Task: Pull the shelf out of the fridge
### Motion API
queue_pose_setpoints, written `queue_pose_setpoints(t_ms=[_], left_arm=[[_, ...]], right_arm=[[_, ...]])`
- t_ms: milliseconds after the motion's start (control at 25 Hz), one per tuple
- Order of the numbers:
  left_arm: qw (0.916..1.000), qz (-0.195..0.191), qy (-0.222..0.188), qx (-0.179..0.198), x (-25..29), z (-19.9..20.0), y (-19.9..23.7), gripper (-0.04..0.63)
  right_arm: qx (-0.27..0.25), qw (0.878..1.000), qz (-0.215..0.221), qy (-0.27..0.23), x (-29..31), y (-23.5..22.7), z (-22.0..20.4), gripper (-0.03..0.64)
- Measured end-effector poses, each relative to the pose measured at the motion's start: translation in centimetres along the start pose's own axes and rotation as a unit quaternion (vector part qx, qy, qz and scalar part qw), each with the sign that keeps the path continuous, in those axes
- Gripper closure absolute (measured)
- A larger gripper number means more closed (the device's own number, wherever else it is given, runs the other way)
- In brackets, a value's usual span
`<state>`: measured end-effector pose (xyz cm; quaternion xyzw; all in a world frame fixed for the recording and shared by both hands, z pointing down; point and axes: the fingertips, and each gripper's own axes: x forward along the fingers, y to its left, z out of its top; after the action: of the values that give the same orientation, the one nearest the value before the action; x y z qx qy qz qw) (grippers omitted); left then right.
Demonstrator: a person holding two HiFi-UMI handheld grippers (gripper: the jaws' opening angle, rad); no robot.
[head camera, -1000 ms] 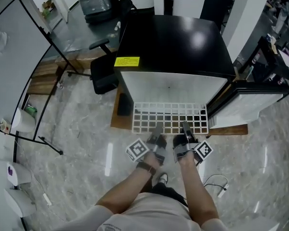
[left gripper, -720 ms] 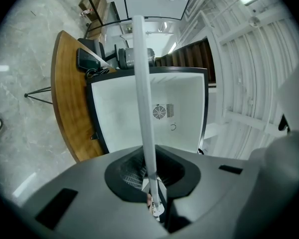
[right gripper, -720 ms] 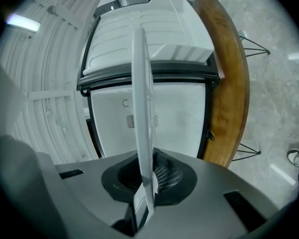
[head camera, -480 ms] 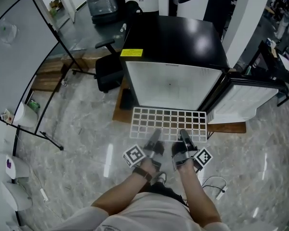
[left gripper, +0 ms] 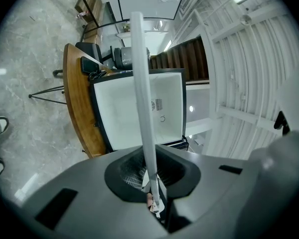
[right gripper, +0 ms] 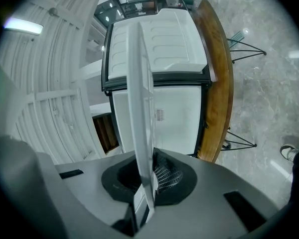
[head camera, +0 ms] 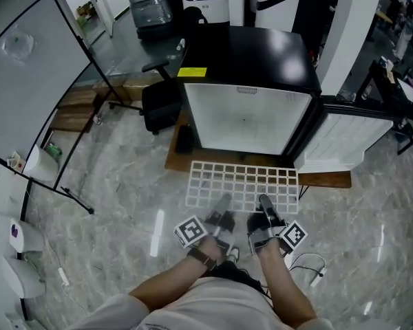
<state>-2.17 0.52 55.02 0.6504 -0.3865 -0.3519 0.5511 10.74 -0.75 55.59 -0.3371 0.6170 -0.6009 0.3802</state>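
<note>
since the fridge [head camera: 244,119] stands open and the shelf [head camera: 241,184] hangs clear of its front edge, above the floor [head camera: 124,184], pull-out judged done; only setting down left. shelf lies flat, long axis parallel to the fridge front. left gripper [head camera: 222,203] and right gripper [head camera: 265,203] each clamped on its near rim.

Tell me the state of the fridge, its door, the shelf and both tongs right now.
Fridge: open, white inside showing.
Door: swung wide open, on the right.
Shelf: looks clear of the fridge, held roughly level in front of the opening.
Left tongs: shut on the shelf's near edge.
Right tongs: shut on the shelf's near edge.
</note>
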Motion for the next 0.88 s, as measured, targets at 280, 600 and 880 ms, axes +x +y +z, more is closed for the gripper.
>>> queue_pose_setpoints(t_ms=[280,600,880], left_arm=[[0.9998,-0.018,-0.006,-0.009,-1.8,-0.8,-1.6,0.565],[0.9999,-0.007,-0.012,0.002,-2.9,-0.8,-1.4,0.565],[0.9994,-0.026,-0.016,-0.013,-3.0,-1.3,-2.3,0.565]], right_arm=[[-0.017,1.000,0.013,0.017,-1.3,1.2,-1.0,0.575],[-0.024,0.999,0.017,0.028,-1.7,1.5,-1.7,0.575],[-0.022,0.999,0.014,0.028,-2.2,1.3,-1.9,0.575]])
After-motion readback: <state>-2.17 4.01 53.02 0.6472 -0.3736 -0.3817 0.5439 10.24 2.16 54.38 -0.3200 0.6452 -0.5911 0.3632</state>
